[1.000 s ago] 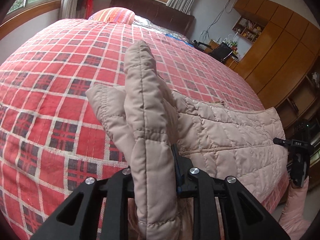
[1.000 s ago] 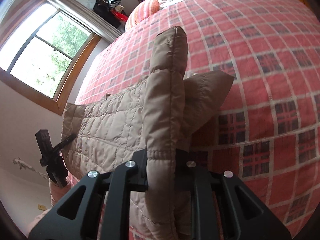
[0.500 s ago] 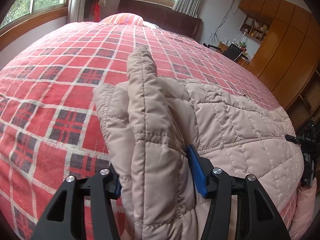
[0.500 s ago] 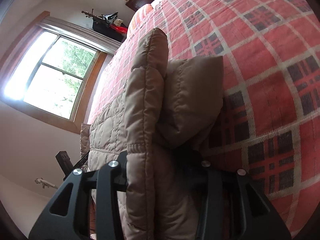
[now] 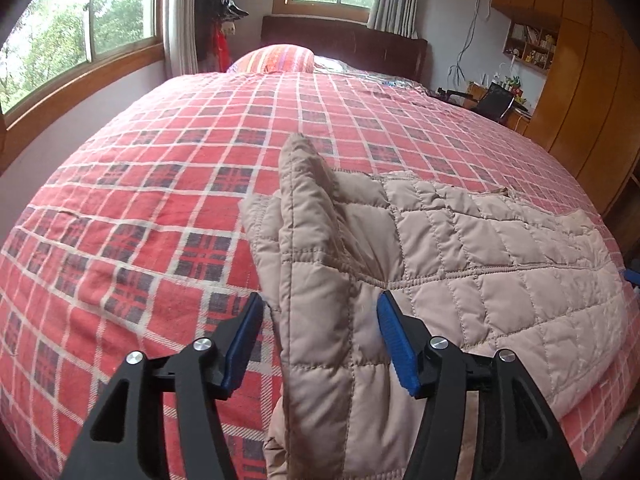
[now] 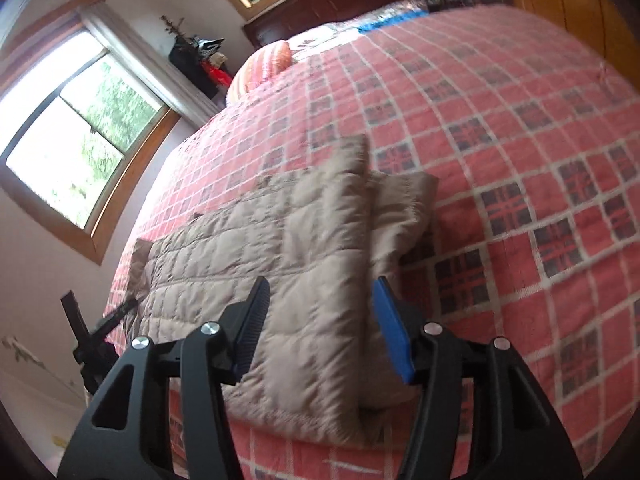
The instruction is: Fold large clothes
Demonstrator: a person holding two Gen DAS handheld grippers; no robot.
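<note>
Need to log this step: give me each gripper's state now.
Left gripper: open, jacket fold between its fingers, not clamped.
Right gripper: open, over the jacket edge, gripping nothing.

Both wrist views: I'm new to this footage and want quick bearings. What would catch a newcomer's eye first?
The red plaid bedspread fills both views, running up to a striped pillow by the headboard. On its near edge lies a beige quilted coat, one fold standing up between the left gripper and its open jaws. The right gripper is open too, over the coat's other end.
</note>
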